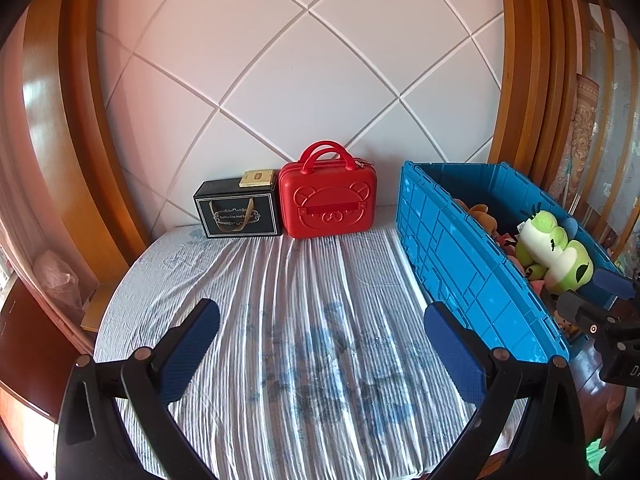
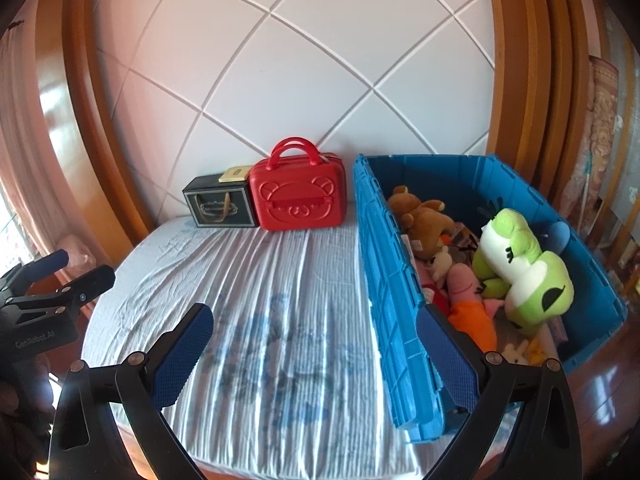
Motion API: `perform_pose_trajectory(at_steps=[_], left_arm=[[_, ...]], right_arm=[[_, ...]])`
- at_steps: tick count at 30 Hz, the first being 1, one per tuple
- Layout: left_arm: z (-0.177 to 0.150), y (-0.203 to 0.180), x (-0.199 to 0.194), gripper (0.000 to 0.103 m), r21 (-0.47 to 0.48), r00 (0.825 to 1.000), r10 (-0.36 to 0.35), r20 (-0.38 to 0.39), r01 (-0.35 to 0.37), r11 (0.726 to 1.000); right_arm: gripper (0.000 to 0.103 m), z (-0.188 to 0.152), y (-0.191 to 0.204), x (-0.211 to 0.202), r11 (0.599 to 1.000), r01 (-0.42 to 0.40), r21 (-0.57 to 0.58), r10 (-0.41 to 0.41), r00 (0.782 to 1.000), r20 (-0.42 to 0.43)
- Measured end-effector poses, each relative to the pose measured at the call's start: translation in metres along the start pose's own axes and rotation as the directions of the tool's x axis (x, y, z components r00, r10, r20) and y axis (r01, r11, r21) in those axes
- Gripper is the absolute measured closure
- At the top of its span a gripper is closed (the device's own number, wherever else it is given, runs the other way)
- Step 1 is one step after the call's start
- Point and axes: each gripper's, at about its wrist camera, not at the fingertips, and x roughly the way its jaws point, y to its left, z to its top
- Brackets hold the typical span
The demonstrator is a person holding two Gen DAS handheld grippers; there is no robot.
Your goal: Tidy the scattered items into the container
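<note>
Right wrist view: the blue crate (image 2: 384, 280) sits on the right part of the striped bedsheet (image 2: 260, 300), and the soft toys lie piled inside it — a green-and-white frog plush (image 2: 520, 264) on top, a brown bear plush (image 2: 420, 216) toward the far end, a pink-and-orange plush (image 2: 468, 304) nearer the camera. The right gripper (image 2: 316, 356) has its jaws spread wide with nothing between them; the crate's near wall runs just inside the right-hand pad (image 2: 448, 360), so the toys lie beyond and to the right of that pad. In the left wrist view the left gripper (image 1: 322, 356) is likewise spread and empty, over bare sheet, with the crate well off to its right. Against the quilted white headboard (image 2: 312, 64) stand a red bear-face case (image 2: 298, 196) and, touching its left side, a black gift box (image 2: 218, 204) with a small yellowish box (image 2: 234, 174) on top.
</note>
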Motion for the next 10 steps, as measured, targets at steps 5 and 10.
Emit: perform_pose_trajectory(at_steps=[5,10], left_arm=[[-0.0014,-0.0004,-0.0045,0.0,-0.018,1.0,-0.008,0.006,0.008,1.0],[-0.004,-0.0004,-0.0094,0.0,-0.036,1.0,0.002,0.023,-0.002,0.999]], right_arm=[[0.0,-0.0009,-0.0011,-0.0049,1.0,0.007,-0.006,-0.007,1.0,0.002],[0.0,-0.001,-0.0015,-0.0093,1.0,0.005,-0.012,-0.005,1.0,0.003]])
